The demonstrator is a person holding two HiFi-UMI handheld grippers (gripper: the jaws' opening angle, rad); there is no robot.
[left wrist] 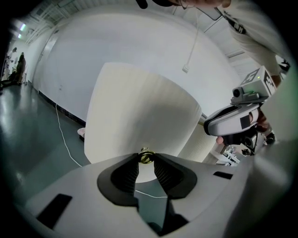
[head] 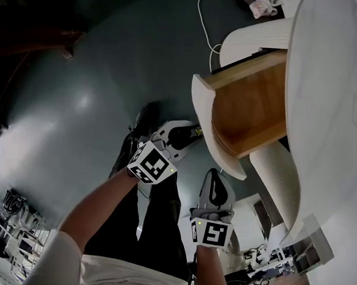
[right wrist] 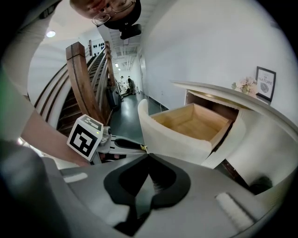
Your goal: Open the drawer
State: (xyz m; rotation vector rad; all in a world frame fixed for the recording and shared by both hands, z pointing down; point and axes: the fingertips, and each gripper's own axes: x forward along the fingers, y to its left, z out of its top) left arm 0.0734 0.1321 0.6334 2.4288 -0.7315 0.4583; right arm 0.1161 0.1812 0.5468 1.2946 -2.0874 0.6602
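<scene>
Your left gripper (left wrist: 146, 161) is clamped on the knob (left wrist: 146, 155), a small brass one. The two dark pads press on either side of it, so the jaws stand only as far apart as the knob is wide. Straight ahead of those jaws, just past the tips, the cream curved drawer front (left wrist: 139, 111) fills most of the left gripper view, with the knob seated on its face.

The drawer (head: 253, 107) stands pulled well out of the white rounded cabinet (head: 325, 118). Its wooden side and inside show in the head view, and its white front panel sits at the end nearest your left gripper.

Your right gripper (right wrist: 148, 157) has its jaws brought together, tip against tip, with nothing between them. From that gripper, the open drawer lies ahead and to the right of the jaws, and your left gripper with its marker cube (right wrist: 86, 135) lies just to the left of the tips. In the head view the right gripper sits on your near side of the left one, close to the lower end of the drawer front and apart from it.

Beyond the left gripper's jaws and to their left, a thin white cable (left wrist: 63, 135) trails across the dark floor (left wrist: 28, 139).
</scene>
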